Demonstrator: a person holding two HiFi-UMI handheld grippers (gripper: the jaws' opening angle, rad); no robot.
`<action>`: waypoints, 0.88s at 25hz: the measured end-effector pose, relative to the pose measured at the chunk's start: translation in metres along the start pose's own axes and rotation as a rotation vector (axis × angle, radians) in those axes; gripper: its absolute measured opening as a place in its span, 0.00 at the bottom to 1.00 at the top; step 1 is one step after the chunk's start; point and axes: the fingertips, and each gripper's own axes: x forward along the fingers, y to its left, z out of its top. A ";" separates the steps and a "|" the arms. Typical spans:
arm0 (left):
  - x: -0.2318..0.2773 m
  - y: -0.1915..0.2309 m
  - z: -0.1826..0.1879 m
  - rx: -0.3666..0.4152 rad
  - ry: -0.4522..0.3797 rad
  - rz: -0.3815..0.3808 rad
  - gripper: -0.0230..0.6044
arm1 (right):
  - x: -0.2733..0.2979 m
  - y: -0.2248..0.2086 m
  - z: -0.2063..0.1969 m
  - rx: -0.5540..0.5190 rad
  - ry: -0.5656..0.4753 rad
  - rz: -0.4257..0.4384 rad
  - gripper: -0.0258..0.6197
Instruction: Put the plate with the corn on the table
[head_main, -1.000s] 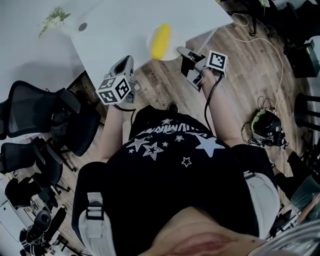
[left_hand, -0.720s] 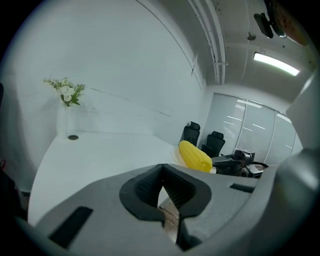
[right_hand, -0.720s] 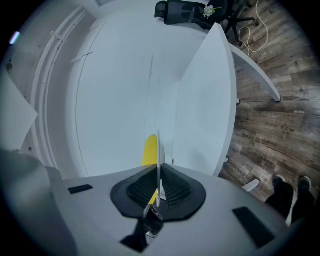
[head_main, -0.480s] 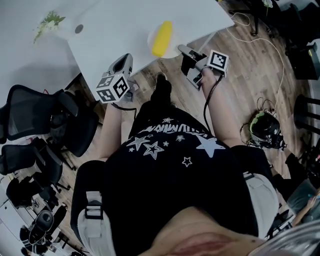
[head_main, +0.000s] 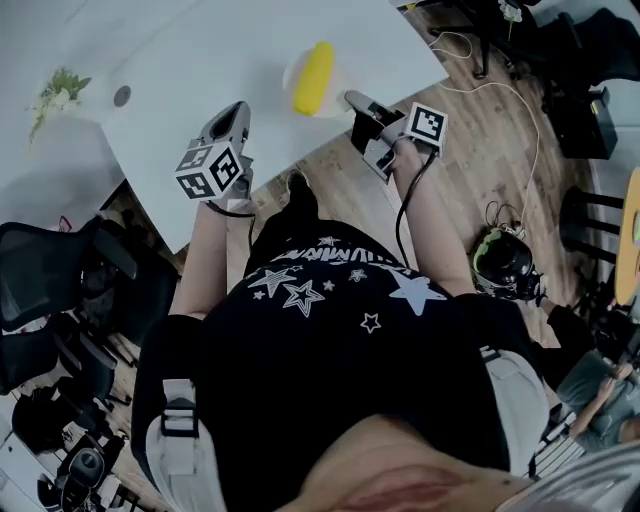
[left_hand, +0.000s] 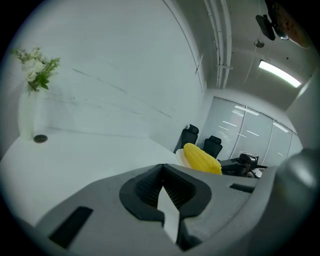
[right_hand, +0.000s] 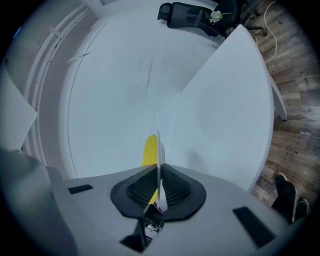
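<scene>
Yellow corn (head_main: 312, 77), pointed away from the person, is seen on a white plate (head_main: 287, 72) above the table (head_main: 200, 50) edge, its right rim pinched tight by the right gripper (head_main: 355, 101), while the left gripper (head_main: 233, 112) is closed, empty, farther off.

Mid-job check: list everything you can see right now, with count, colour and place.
table: one, white, ahead of the person
plate: one, white, at the table's near edge, rim clamped in the right gripper
corn: one, yellow, lying on the plate
flowers: one small bunch, white and green, table's far left
office chairs: several, black, floor at left
left gripper: one, grey, shut, left of the plate
right gripper: one, grey, shut on the plate
</scene>
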 end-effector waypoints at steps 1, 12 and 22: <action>0.010 0.005 0.008 0.000 -0.003 -0.002 0.05 | 0.007 0.002 0.011 -0.001 -0.005 0.001 0.08; 0.046 0.059 0.081 0.016 -0.095 0.023 0.05 | 0.077 0.015 0.073 0.004 -0.016 0.011 0.08; 0.076 0.107 0.104 -0.002 -0.094 0.035 0.05 | 0.143 0.023 0.109 -0.012 -0.021 -0.010 0.08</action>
